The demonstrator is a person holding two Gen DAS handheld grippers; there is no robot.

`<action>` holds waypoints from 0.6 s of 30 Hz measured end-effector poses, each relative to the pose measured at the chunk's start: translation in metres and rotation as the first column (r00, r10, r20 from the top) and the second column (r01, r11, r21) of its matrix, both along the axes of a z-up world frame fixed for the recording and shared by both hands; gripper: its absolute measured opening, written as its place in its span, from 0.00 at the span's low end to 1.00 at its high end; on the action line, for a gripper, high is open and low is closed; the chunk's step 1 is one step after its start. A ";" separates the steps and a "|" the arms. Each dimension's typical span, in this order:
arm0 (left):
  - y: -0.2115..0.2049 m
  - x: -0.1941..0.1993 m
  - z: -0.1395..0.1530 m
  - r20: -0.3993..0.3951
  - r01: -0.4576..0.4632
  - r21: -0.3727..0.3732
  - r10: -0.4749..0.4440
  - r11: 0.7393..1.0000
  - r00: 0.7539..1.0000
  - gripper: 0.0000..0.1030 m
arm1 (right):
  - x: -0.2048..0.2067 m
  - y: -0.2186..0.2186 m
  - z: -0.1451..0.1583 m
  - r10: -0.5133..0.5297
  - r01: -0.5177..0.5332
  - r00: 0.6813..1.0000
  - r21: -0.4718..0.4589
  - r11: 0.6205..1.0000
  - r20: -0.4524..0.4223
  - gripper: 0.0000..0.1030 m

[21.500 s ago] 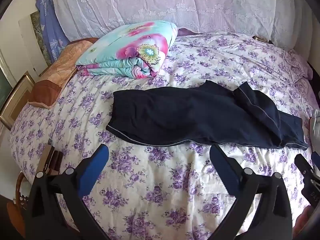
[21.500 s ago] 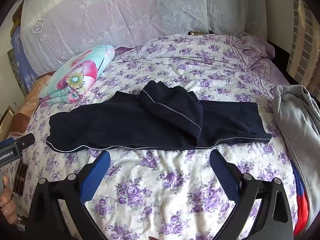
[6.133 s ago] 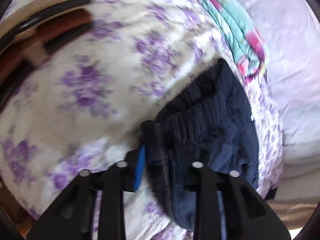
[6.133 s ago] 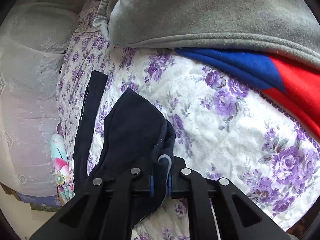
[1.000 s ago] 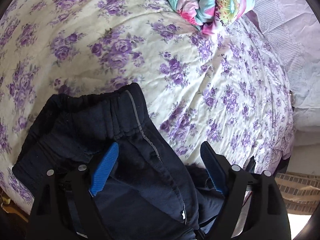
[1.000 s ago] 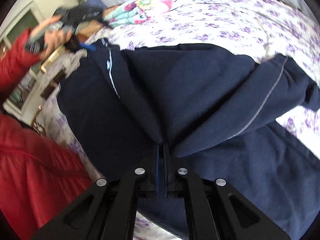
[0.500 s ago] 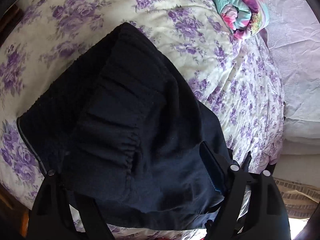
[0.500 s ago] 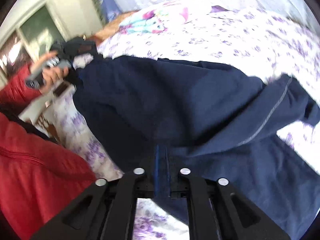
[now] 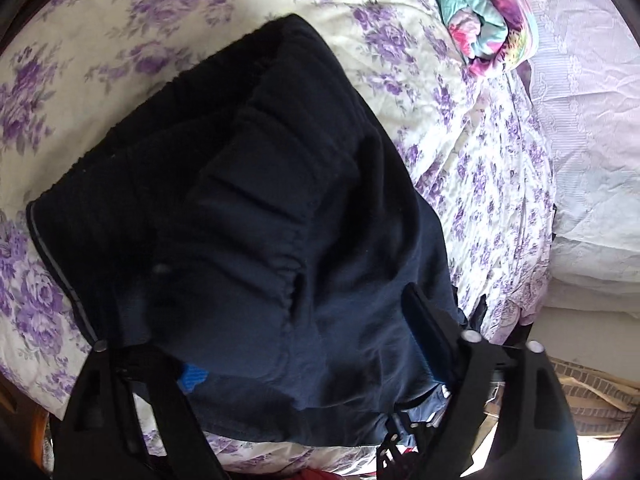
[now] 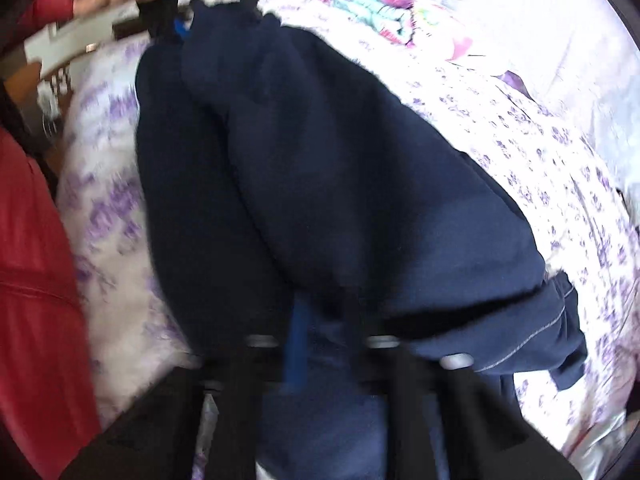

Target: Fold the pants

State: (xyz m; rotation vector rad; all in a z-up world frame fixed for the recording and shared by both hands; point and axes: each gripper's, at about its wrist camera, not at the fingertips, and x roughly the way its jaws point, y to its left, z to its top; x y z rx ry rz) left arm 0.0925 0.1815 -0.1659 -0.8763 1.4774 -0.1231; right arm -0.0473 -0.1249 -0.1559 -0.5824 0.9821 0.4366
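The dark navy pants lie bunched on the floral bedspread, waistband toward the upper left. My left gripper is open; its jaws stand wide apart, with pants cloth draped over the left blue pad and the right pad bare. In the right wrist view the pants stretch from my right gripper up to the left gripper at the top. My right gripper's jaws are close together with navy cloth between them.
A folded floral quilt lies at the head of the bed beside white lace pillows. The person's red sleeve fills the left edge of the right wrist view. The quilt also shows there.
The left gripper has stayed open over the pants, with the cloth pulled further over its left finger. The right gripper has swung the pants leg round; the view is blurred with motion.
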 end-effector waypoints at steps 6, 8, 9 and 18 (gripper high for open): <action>0.025 -0.004 -0.001 0.016 -0.006 0.002 0.006 1.000 1.000 0.29 | 0.000 -0.020 0.041 -0.105 0.100 0.994 0.167 0.981 0.024 0.03; 0.029 -0.007 0.002 0.029 -0.013 0.006 0.013 1.000 1.000 0.17 | -0.001 -0.025 0.051 -0.123 0.119 0.992 0.211 0.970 0.006 0.03; 0.031 -0.008 0.006 0.045 -0.011 0.005 0.011 1.000 0.999 0.17 | -0.002 -0.027 0.056 -0.127 0.124 0.992 0.227 0.966 0.000 0.03; 0.062 -0.019 0.044 0.156 0.002 -0.001 -0.002 1.000 0.988 0.15 | -0.025 -0.026 0.059 -0.083 0.147 0.980 0.373 0.916 -0.181 0.02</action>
